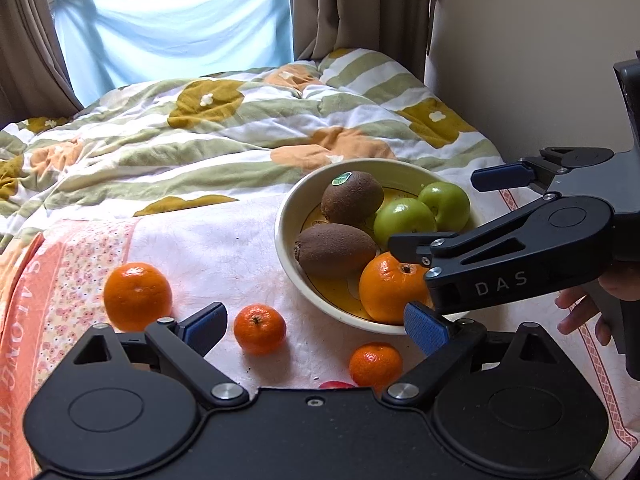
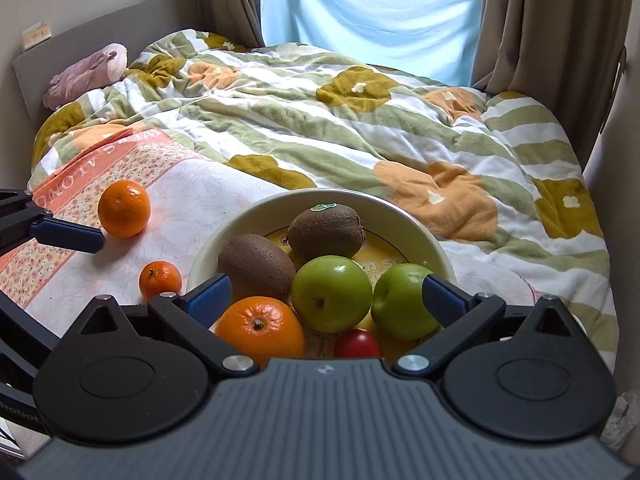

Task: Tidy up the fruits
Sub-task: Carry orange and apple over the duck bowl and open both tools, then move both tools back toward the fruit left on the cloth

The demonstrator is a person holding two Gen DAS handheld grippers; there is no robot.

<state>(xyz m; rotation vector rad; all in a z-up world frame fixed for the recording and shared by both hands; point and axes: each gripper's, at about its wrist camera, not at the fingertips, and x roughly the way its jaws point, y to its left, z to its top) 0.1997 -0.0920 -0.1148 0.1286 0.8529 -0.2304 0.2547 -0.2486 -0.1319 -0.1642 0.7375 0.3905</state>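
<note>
A rumpled quilt (image 2: 320, 128) covers the bed; near its front edge a cream bowl (image 1: 288, 216) holds kiwis, apples and an orange. Three loose oranges lie on the cloth left of the bowl — a large one (image 1: 137, 295), two small. Firm, round, smooth-skinned, they likely roll; best gripped across the middle. The left gripper (image 1: 316, 326) and right gripper (image 2: 326, 296) are spread wide, empty.

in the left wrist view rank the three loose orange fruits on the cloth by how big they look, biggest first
1. Large orange, far left.
2. Middle mandarin.
3. Right mandarin.

The two mandarins look nearly alike, and the right one is partly hidden by the gripper body, so their order is unsure.
</note>
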